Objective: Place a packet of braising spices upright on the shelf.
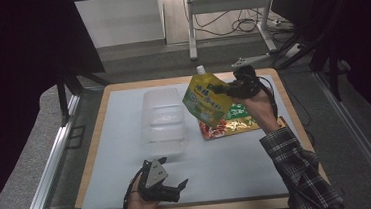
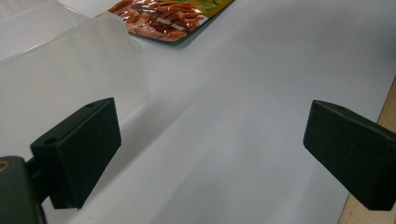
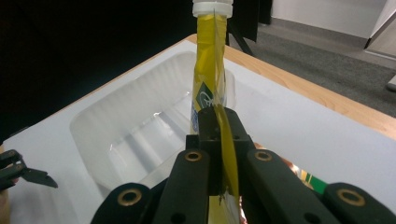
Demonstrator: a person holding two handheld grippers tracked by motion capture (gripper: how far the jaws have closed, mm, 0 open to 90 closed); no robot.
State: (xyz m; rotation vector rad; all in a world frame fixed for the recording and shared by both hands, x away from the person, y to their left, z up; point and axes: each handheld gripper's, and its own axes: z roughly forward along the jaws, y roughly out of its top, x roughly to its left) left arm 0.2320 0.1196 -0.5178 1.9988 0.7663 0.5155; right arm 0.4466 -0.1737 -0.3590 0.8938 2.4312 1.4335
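Now, pouch: a yellow spouted pouch [image 1: 206, 101] hangs tilted in the air at the centre of the high view, white cap toward the top, above the table between the tub and the flat packet.
Pouch edge-on: in the right gripper view the pouch [image 3: 211, 74] rises thin from the bottom centre to the top edge, over the tub's open hollow.
Right gripper: the right gripper [image 1: 228, 88], right of centre in the high view, has its jaws pressed together on the pouch's right edge.
Tub: a clear plastic tub [image 1: 163, 120] sits left of centre on the white sheet, just left of the pouch.
Packet: a red and green snack packet [image 1: 232, 123] lies flat on the sheet, below and right of the pouch.
Left gripper: the left gripper [image 1: 171, 177] rests low at the bottom centre, jaws spread wide with nothing between them, well apart from the pouch.
Table: a wooden table [image 1: 282, 84] with a white sheet [image 1: 123, 164] on top.
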